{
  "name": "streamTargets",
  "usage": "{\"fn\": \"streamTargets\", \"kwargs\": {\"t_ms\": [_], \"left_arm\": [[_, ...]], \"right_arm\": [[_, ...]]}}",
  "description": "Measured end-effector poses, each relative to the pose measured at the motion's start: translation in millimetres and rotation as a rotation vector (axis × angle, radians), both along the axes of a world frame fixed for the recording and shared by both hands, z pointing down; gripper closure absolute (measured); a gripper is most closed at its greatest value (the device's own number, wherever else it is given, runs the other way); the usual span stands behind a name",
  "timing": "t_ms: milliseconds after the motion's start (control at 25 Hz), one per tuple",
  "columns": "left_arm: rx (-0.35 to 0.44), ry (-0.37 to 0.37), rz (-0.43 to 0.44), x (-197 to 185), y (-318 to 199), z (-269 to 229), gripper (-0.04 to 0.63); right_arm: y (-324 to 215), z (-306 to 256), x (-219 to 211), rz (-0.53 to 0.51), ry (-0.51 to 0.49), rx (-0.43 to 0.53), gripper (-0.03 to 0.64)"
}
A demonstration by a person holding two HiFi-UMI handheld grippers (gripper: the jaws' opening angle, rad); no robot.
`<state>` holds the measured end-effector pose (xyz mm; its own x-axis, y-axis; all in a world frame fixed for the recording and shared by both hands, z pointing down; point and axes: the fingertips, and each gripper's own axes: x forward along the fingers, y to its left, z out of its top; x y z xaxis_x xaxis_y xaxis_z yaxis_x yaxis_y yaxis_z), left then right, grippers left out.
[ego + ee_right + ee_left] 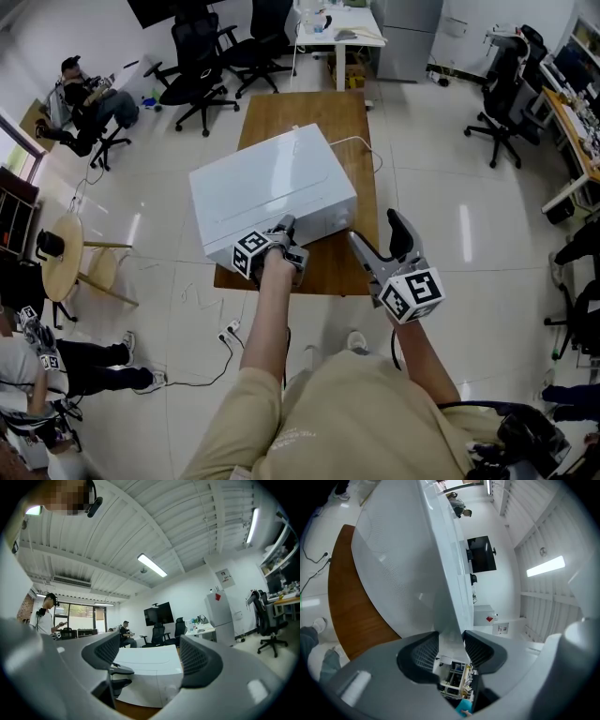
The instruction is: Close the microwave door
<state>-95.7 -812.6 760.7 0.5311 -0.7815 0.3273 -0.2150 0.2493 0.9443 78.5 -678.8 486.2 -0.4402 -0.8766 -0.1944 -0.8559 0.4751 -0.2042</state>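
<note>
your left hand-held gripper [451, 641] is pinching the thin white edge of the microwave door [443, 592]. its two dark ribbed pads are pressed against either face of the panel, with almost no gap beyond the panel itself. in the left gripper view the dotted mesh of the door's window curves away to the left of that edge, with the brown worktop [319, 117] below it. from your head view that gripper sits against the near front face of the microwave [272, 187], its marker cube [250, 253] just off the lower front corner.

the microwave stands skewed on the wooden worktop, close to the end nearest you, and its white cable [361, 145] trails across the wood behind it. the door lies close along the front of the box. you cannot tell from these views whether it is fully latched.

your right hand-held gripper [150, 653] is spread wide and holds nothing. it hangs off the near right corner of the worktop, apart from the microwave. the right gripper view looks level across the room, and between its pads it shows the microwave's white body from the side.

black office chairs [202, 80] and a seated person [89, 103] are well beyond the far left of the worktop.
</note>
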Motion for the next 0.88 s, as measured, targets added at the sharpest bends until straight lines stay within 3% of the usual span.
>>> {"fn": "streamTargets", "kwargs": {"t_ms": [120, 240, 320, 520, 680, 880], "left_arm": [[0.078, -0.142, 0.047, -4.0, 11.7, -21.5, 0.419], [0.181, -0.178, 0.069, -4.9, 32.4, -45.8, 0.414], [0.273, -0.206, 0.085, -9.6, 46.9, -69.3, 0.4], [0.553, -0.394, 0.108, -18.0, 84.4, -142.6, 0.363], [0.739, -0.545, 0.061, -34.1, 115.4, -186.0, 0.264], [0.861, -0.846, -0.043, -66.8, 147.2, -229.7, 0.247]], "right_arm": [[6.0, -11.1, -8.2, -0.01, 0.004, 0.002, 0.229], [14.8, -10.2, -9.3, -0.022, -0.002, 0.02, 0.229], [19.4, -6.8, -12.0, -0.033, -0.009, 0.026, 0.229], [27.0, -4.8, -13.3, -0.063, -0.019, 0.042, 0.229], [34.2, -3.4, -22.5, -0.095, -0.015, 0.058, 0.23], [41.8, -3.8, -43.1, -0.134, -0.006, 0.073, 0.23]]}}
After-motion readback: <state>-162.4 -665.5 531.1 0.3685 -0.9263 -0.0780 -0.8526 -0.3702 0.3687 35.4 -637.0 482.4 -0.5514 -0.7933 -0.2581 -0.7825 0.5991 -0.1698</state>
